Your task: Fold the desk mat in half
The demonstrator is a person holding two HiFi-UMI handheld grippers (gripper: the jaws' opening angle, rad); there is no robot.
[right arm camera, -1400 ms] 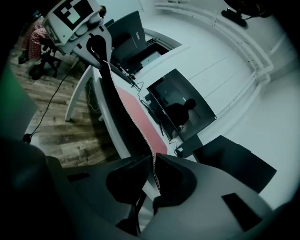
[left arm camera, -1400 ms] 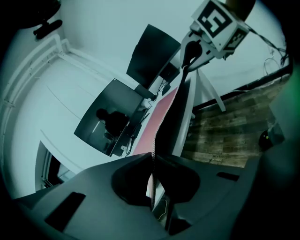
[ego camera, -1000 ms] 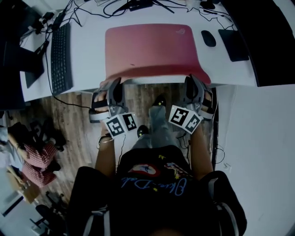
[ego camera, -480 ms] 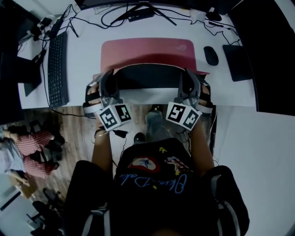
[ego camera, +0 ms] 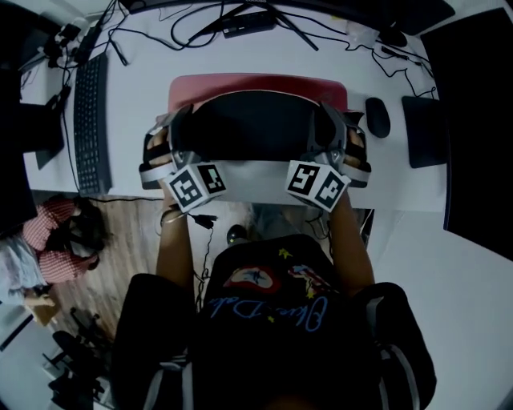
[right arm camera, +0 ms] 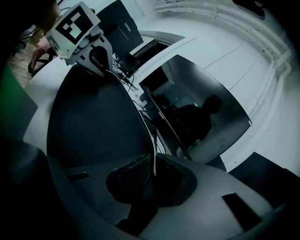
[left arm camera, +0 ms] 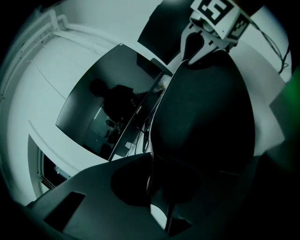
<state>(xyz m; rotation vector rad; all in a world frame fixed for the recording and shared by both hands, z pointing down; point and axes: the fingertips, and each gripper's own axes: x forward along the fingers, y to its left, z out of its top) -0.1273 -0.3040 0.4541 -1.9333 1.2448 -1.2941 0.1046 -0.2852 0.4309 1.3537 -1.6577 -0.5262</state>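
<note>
**Mat doubled back, 1 gripper on each near corner**

The mat lies mid-desk. Its near half is lifted and curled back over the far half, so the dark underside faces up. Only a pink strip of the top side shows along the far edge. The left gripper is clamped on the lifted edge at its left corner. The right gripper is clamped on the same edge at its right corner. Both hold that edge up off the desk.

In the head view the jaws are mostly lost against the dark sheet. The 2 gripper views settle the grip: in each, the thin edge of the mat runs straight down between closed jaws and is pinched there. Each of those views also shows the other gripper at the far end of the sheet. They also show a monitor standing behind the desk, with a dim figure reflected in its screen, and the head view shows no screen.

Only the head view gives the surroundings. A keyboard lies left of the mat and a mouse just right of it. A dark pad lies beyond the mouse, and cables are strewn along the far side.
</note>
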